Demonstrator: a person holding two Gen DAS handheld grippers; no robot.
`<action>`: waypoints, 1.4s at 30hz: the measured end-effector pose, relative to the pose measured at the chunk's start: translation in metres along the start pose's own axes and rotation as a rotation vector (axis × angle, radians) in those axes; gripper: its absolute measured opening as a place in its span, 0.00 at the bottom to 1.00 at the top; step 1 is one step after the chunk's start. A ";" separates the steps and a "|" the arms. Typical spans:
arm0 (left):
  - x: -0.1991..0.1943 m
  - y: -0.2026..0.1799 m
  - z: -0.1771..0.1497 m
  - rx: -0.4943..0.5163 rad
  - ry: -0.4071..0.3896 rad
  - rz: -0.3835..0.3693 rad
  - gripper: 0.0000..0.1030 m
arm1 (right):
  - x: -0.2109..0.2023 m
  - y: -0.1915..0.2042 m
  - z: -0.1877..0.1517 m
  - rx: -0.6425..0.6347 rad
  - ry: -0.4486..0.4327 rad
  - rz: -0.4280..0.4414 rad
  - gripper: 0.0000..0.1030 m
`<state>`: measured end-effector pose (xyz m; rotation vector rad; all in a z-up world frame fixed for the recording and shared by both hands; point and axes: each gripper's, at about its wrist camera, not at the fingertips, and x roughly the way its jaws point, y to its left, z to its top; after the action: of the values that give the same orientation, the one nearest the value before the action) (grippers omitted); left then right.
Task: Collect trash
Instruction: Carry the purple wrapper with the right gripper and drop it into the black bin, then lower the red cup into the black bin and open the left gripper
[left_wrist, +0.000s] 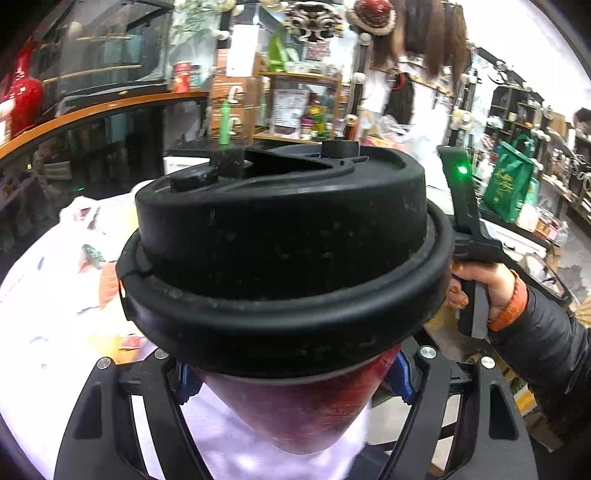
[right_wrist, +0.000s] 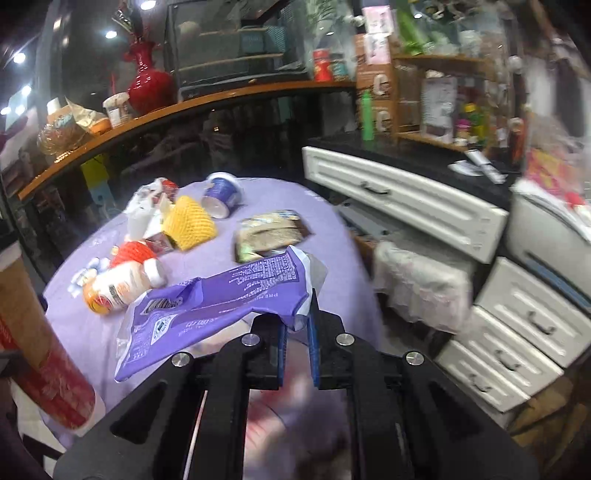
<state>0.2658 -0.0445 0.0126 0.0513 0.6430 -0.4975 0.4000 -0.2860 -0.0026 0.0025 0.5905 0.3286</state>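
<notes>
We hold a red paper cup (left_wrist: 314, 410) with a black lid (left_wrist: 284, 258) in the left tool (left_wrist: 291, 384), its blue pads (left_wrist: 400, 376) pressed against the cup's sides, jaws wide around it. Our right tool (right_wrist: 298, 334) is pinched nearly closed on the edge of a purple wrapper (right_wrist: 218, 299), lifted above the lilac tabletop (right_wrist: 325, 236). Behind it on the cloth lie a yellow foam net (right_wrist: 190, 223), a blue tub (right_wrist: 221, 195) on its side, an orange-capped bottle (right_wrist: 122, 284) and a brown snack packet (right_wrist: 269, 232)
</notes>
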 end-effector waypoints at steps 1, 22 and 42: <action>0.002 -0.007 0.001 0.006 -0.002 -0.012 0.74 | -0.008 -0.008 -0.005 -0.006 -0.002 -0.020 0.10; 0.114 -0.144 -0.004 0.084 0.132 -0.201 0.74 | 0.037 -0.109 -0.190 -0.249 0.415 -0.353 0.11; 0.194 -0.162 -0.040 0.076 0.272 -0.185 0.74 | -0.029 -0.150 -0.194 0.028 0.268 -0.434 0.56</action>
<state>0.3025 -0.2629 -0.1161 0.1338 0.9002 -0.7008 0.3165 -0.4544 -0.1620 -0.1435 0.8413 -0.1043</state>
